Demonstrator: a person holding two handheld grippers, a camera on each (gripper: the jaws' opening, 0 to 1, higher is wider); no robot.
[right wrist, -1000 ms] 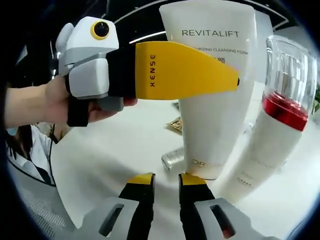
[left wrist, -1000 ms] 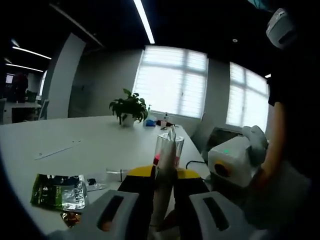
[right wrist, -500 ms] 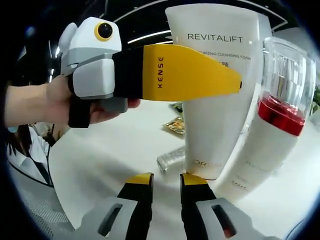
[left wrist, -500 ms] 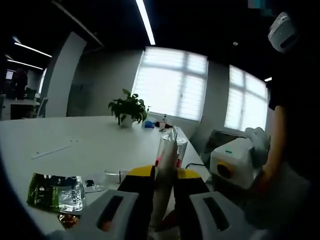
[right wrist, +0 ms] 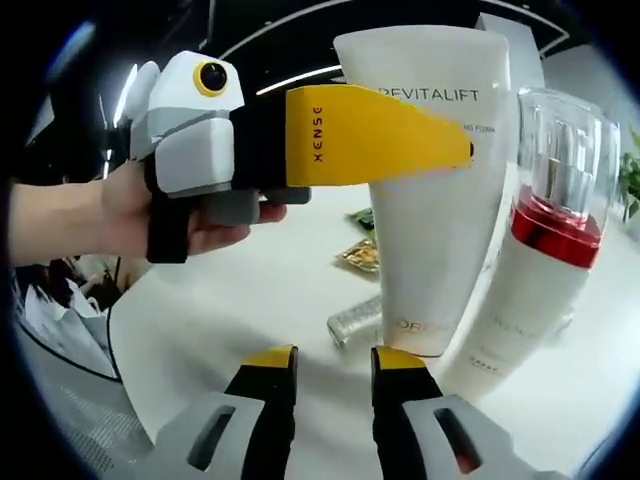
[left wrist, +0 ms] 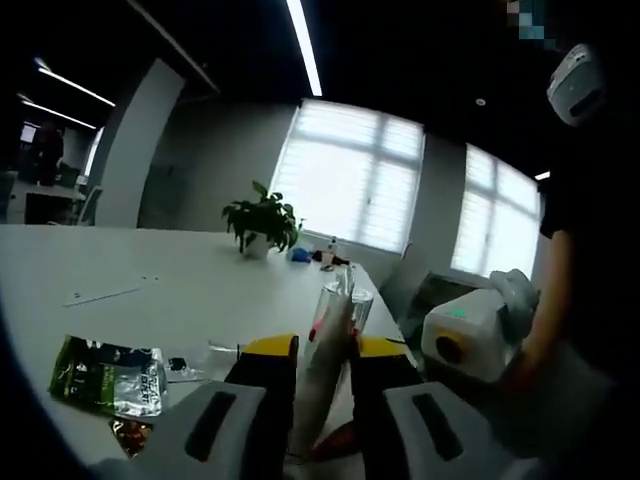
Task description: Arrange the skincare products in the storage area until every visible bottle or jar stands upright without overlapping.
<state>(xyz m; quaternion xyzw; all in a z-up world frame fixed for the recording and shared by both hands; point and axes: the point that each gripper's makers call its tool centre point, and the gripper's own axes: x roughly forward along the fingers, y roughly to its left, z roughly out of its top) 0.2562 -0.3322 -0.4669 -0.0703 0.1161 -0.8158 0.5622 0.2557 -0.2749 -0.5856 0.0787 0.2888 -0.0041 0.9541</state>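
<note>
1. In the right gripper view my left gripper [right wrist: 470, 152] covers part of the printed lettering on the white cleanser tube [right wrist: 430, 230], and the tube's top runs out of the picture. From this side I cannot see both of its jaws.
2. In the left gripper view the tube [left wrist: 322, 385] shows edge-on as a thin pale strip between my yellow-tipped jaws, which are pressed against it from either side. Its base is hidden behind them.
3. The pump bottle [right wrist: 535, 280] just beside the tube leans to the right; whether the two touch I cannot tell. It has a matte white body, a red collar and a clear, glossy domed cap.
4. My right gripper [right wrist: 325, 358] sits low before both products, its jaws a narrow gap apart with nothing between them.
5. My left hand [right wrist: 195, 215] wraps the grey-and-white gripper body, held level above the table.
6. On the smooth white table [left wrist: 150, 275] lie a crinkled green foil packet [left wrist: 110, 365] and a small gold wrapper [right wrist: 362, 256]; a potted plant [left wrist: 262, 222] stands far off by the windows.
</note>
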